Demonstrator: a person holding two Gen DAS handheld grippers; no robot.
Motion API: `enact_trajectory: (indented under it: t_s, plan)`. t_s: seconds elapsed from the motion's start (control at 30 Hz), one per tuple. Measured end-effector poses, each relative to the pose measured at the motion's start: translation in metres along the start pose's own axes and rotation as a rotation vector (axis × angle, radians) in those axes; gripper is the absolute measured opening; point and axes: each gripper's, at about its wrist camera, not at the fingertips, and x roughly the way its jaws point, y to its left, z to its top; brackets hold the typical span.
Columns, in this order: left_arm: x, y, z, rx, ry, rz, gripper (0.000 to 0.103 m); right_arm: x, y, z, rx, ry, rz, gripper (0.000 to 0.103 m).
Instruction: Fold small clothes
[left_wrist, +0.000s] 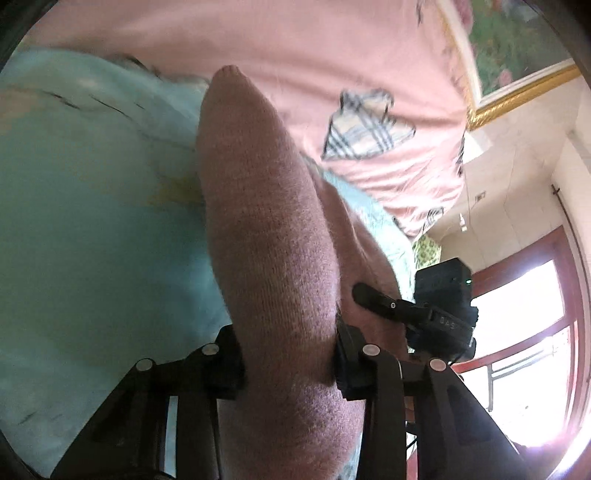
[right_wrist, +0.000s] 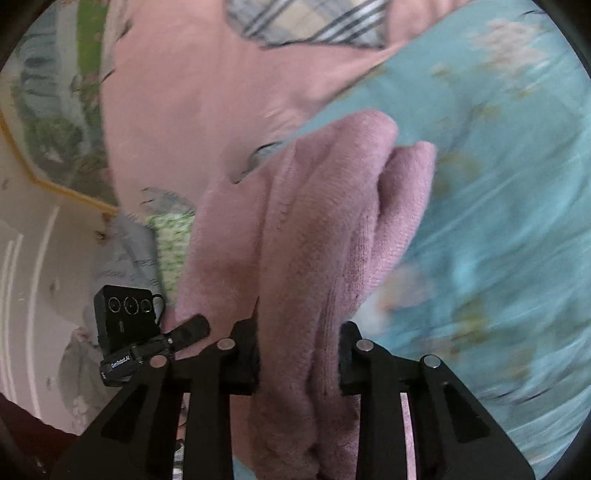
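A small pink knitted garment (left_wrist: 266, 229) is held up above the bed. My left gripper (left_wrist: 290, 363) is shut on a bunched part of it, which fills the gap between the fingers. My right gripper (right_wrist: 299, 360) is shut on another bunched part of the same garment (right_wrist: 317, 221). The garment hangs in folds between the two grippers. The other gripper's tip shows in each view, the right one in the left wrist view (left_wrist: 373, 299) and the left one in the right wrist view (right_wrist: 192, 328), both touching the cloth. The right wrist view is blurred.
A light blue floral bedsheet (left_wrist: 81, 206) lies below. A pink blanket (left_wrist: 295, 55) with a plaid heart patch (left_wrist: 365, 125) lies beyond it. A gold-framed picture (left_wrist: 517, 59) hangs on the wall. A red-framed window (left_wrist: 535, 325) is at the right.
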Motion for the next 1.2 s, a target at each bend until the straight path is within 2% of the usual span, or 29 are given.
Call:
enact_trajectory:
  t_s: [0.17, 0.3, 0.47, 0.53, 0.67, 0.83, 0.9, 0.97, 1.0, 1.07, 1.13, 1.2]
  plan:
    - [-0.078, 0.051, -0.019, -0.055, -0.057, 0.026, 0.036, 0.054, 0.043, -0.030, -0.025, 0.053, 0.123, 0.029]
    - [-0.108, 0.101, -0.040, -0.130, -0.082, 0.088, 0.036, 0.108, 0.060, -0.051, -0.038, 0.145, 0.133, 0.029]
    - [-0.107, 0.146, -0.060, -0.217, -0.084, 0.147, 0.037, 0.162, 0.064, -0.072, -0.043, 0.225, 0.084, 0.029]
    - [-0.102, 0.157, -0.067, -0.233, -0.086, 0.166, 0.037, 0.164, 0.059, -0.074, -0.040, 0.227, 0.060, 0.029]
    - [-0.098, 0.178, -0.072, -0.280, -0.098, 0.139, 0.041, 0.165, 0.050, -0.070, -0.035, 0.231, 0.019, 0.031]
    - [-0.107, 0.176, -0.070, -0.313, -0.076, 0.170, 0.046, 0.170, 0.055, -0.070, -0.041, 0.244, -0.018, 0.041]
    - [-0.125, 0.171, -0.069, -0.282, -0.085, 0.215, 0.046, 0.167, 0.066, -0.068, -0.067, 0.237, -0.080, 0.046]
    - [-0.136, 0.155, -0.057, -0.231, -0.107, 0.297, 0.044, 0.152, 0.080, -0.064, -0.129, 0.181, -0.163, 0.049]
    - [-0.144, 0.148, -0.054, -0.203, -0.127, 0.318, 0.044, 0.139, 0.089, -0.060, -0.169, 0.126, -0.226, 0.050]
    - [-0.157, 0.132, -0.040, -0.145, -0.176, 0.301, 0.044, 0.119, 0.107, -0.053, -0.255, 0.028, -0.310, 0.050]
    - [-0.158, 0.119, -0.027, -0.112, -0.188, 0.232, 0.044, 0.110, 0.124, -0.046, -0.322, -0.027, -0.282, 0.050]
    - [-0.143, 0.114, -0.013, -0.095, -0.160, 0.191, 0.044, 0.126, 0.140, -0.037, -0.363, 0.035, -0.180, 0.048]
